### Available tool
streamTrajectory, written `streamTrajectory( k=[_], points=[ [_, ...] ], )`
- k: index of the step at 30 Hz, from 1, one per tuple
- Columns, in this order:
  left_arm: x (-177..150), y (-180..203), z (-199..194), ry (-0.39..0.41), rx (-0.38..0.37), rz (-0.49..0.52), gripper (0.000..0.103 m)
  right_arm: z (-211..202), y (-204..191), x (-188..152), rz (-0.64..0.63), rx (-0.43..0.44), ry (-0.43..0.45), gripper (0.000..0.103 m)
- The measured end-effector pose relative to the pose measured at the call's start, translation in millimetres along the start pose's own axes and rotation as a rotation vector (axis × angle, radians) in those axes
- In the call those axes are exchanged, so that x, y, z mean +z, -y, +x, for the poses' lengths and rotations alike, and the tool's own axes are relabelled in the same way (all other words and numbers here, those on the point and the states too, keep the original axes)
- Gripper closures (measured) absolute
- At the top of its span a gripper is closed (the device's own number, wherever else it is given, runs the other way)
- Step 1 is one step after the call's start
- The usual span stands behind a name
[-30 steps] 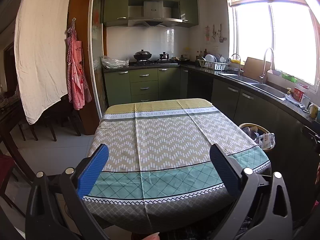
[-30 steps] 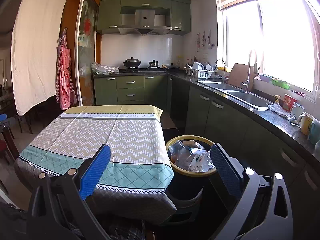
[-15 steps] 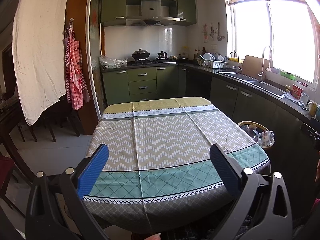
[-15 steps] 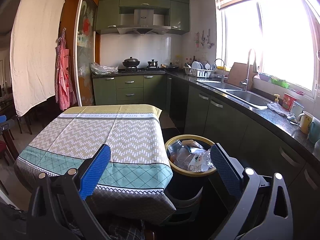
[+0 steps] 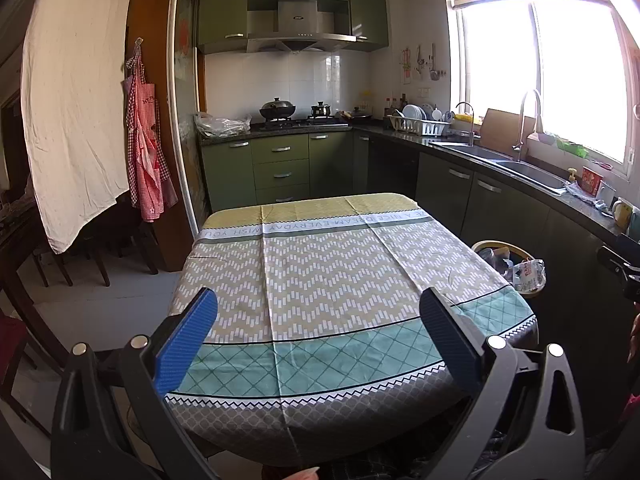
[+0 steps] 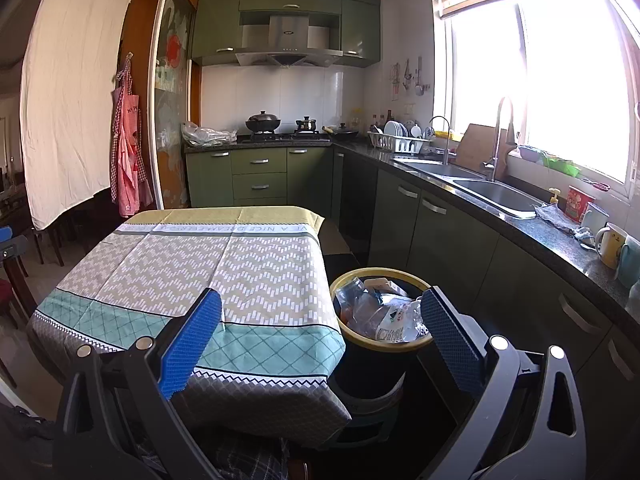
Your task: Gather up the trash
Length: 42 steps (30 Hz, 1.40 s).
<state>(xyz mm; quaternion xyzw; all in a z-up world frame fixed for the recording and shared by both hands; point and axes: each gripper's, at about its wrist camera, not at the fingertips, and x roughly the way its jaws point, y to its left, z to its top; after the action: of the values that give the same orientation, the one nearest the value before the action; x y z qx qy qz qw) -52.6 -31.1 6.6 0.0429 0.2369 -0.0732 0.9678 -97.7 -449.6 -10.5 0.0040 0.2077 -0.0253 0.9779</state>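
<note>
A dark bin with a yellow rim (image 6: pixel 376 346) stands on the floor right of the table, filled with crumpled plastic bottles and wrappers (image 6: pixel 384 312). It also shows in the left wrist view (image 5: pixel 506 245) beyond the table's right edge. My left gripper (image 5: pixel 318 338) is open and empty above the near edge of the table with the patterned cloth (image 5: pixel 320 280). My right gripper (image 6: pixel 320 332) is open and empty, held over the table's near right corner (image 6: pixel 280 320) and the bin. No loose trash shows on the cloth.
Green cabinets and a dark counter with a sink (image 6: pixel 492 192) run along the right. A stove with pots (image 5: pixel 296 114) is at the back. Mugs (image 6: pixel 610 238) stand on the counter. Chairs (image 5: pixel 92 248) and a hanging white sheet are at the left.
Both views have shifted slightly; the grippers have risen or tilted up a little. Both grippers stay open and empty.
</note>
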Motion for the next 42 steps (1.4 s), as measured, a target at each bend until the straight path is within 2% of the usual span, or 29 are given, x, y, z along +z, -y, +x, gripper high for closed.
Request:
streamTrajectory(
  k=[4, 32, 42],
  points=[
    [0.9, -2.2, 1.7, -0.010, -0.025, -0.009, 0.007, 1.0, 0.1, 0.2, -0.001, 0.000, -0.001, 0.005],
    [0.5, -3.3, 4.6, -0.024, -0.029, 0.006, 0.007, 9.1, 0.3, -3.7, -0.013, -0.005, -0.019, 0.005],
    [-1.3, -2.5, 6.8, -0.035, -0.053, -0.007, 0.007, 10.2, 1.0, -4.1, -0.012, -0.005, -0.021, 0.005]
  ],
)
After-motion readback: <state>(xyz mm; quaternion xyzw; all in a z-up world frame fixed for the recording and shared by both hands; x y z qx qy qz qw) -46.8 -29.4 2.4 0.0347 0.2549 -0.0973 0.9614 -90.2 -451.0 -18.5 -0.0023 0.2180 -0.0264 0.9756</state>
